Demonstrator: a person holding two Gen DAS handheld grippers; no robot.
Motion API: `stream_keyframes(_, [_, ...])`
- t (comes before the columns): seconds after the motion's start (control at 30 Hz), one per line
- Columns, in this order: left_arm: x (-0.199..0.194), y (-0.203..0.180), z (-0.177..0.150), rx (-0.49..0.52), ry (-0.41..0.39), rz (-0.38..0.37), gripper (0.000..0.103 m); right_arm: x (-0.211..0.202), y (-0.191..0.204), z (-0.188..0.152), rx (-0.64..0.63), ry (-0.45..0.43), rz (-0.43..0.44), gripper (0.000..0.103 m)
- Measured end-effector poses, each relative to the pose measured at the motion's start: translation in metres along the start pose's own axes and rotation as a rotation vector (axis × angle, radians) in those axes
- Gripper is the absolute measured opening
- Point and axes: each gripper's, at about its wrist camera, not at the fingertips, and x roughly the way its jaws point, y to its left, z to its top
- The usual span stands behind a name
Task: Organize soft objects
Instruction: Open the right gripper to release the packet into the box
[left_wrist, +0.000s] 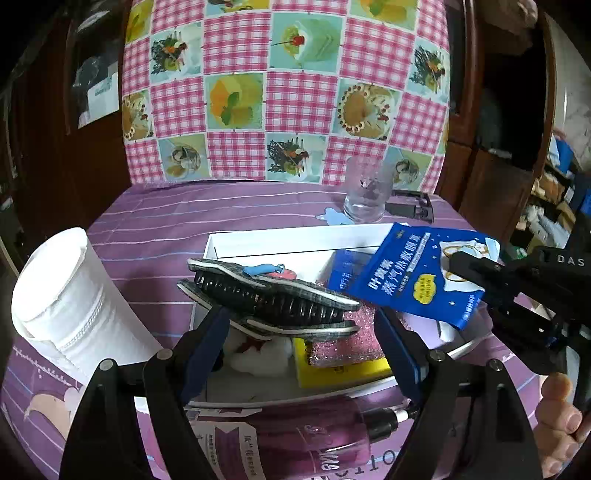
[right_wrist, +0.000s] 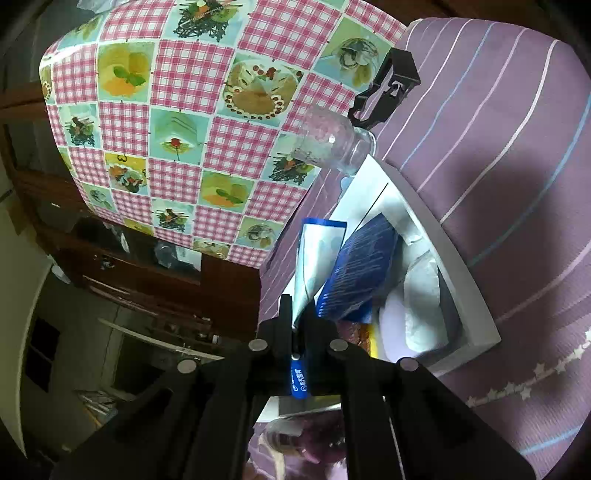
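My left gripper holds a large grey plaid hair claw clip lengthwise between its widely spread blue fingers, above the white box. My right gripper comes in from the right, shut on the corner of a blue eye-mask sachet that hangs tilted over the box's right side. In the right wrist view the right gripper pinches the sachet edge-on above the white box. A second blue sachet lies inside.
The box also holds a pink glitter sponge, a yellow sponge and cotton balls. A toilet paper roll stands left; a glass and black holder behind. A purple bottle lies in front.
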Motion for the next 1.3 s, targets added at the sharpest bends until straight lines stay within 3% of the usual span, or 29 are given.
stream_keyframes(0.2, [0.005, -0.001, -0.003, 0.007, 0.023, -0.004, 0.081, 0.012, -0.003, -0.007, -0.030, 0.003, -0.045, 0.008])
stream_keyframes(0.3, [0.010, -0.003, -0.005, 0.026, 0.040, 0.008, 0.081, 0.019, 0.000, -0.010, -0.099, 0.006, -0.153, 0.008])
stream_keyframes(0.43, [0.013, -0.004, -0.007, 0.030, 0.065, -0.004, 0.081, 0.022, 0.007, -0.014, -0.175, 0.003, -0.210, 0.008])
stream_keyframes(0.53, [0.015, -0.005, -0.009, 0.043, 0.081, -0.011, 0.081, 0.027, 0.014, -0.016, -0.256, 0.024, -0.311, 0.011])
stream_keyframes(0.57, [0.015, -0.005, -0.009, 0.045, 0.082, -0.009, 0.081, 0.030, 0.017, -0.016, -0.282, 0.043, -0.354, 0.013])
stream_keyframes(0.67, [0.016, -0.007, -0.009, 0.053, 0.092, -0.007, 0.081, 0.037, 0.028, -0.020, -0.372, 0.101, -0.465, 0.039])
stream_keyframes(0.7, [0.017, -0.007, -0.009, 0.056, 0.101, -0.008, 0.081, 0.037, 0.032, -0.021, -0.392, 0.109, -0.481, 0.056])
stream_keyframes(0.73, [0.019, -0.008, -0.009, 0.061, 0.116, -0.013, 0.081, 0.035, 0.036, -0.023, -0.408, 0.106, -0.486, 0.064])
stream_keyframes(0.8, [0.021, -0.009, -0.009, 0.069, 0.131, -0.019, 0.081, 0.032, 0.043, -0.025, -0.433, 0.099, -0.482, 0.067])
stream_keyframes(0.97, [0.016, -0.010, -0.008, 0.077, 0.109, -0.013, 0.081, 0.021, 0.056, -0.023, -0.443, 0.113, -0.495, 0.068])
stream_keyframes(1.3, [-0.002, -0.006, 0.001, 0.040, 0.065, -0.072, 0.081, -0.001, 0.071, -0.015, -0.369, 0.165, -0.473, 0.068])
